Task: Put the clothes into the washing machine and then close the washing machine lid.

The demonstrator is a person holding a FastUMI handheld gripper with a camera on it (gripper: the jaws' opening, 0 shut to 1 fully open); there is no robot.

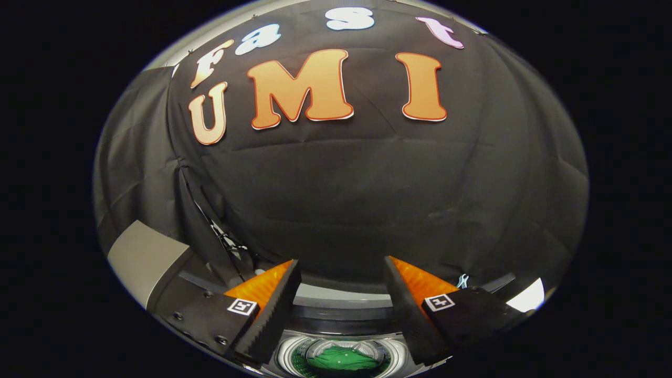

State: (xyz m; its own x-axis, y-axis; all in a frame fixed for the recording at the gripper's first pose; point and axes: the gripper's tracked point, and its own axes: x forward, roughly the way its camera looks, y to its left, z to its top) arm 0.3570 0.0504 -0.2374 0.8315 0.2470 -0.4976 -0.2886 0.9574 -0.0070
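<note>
- Looking down past my fingers, I see one green piece of clothing (347, 358) lying inside the drum of the washing machine (336, 314), low between my two fingers and below their tips.
- I count one garment, one washing machine and one round drum opening with a pale ring (286, 353) around it.
- The lid is not over the opening, since the green cloth shows plainly inside.
- My gripper (341, 275) stands wide, its two fingers (273, 310) well apart, with nothing between them; neither finger touches the cloth or the machine.
- Each finger carries one small square marker (242, 306) on its base, two markers in all.
- The gap between my fingers is free, and there is open room between their tips and the wall beyond.
- The machine's grey rear rim curves across just behind the fingertips, between me and the wall.
- To my left, one grey slab-like panel (144, 257) stands tilted beside the machine; I cannot tell whether it is the lid.
- Thin dark cables (223, 239) hang by a fold of cloth just beyond that panel.
- One small bright patch (527, 297) shows on my far right; I cannot tell what it is.
- The booth's black cloth wall (367, 194) rises close behind the machine, creased and draped, with a fold on the left.
</note>
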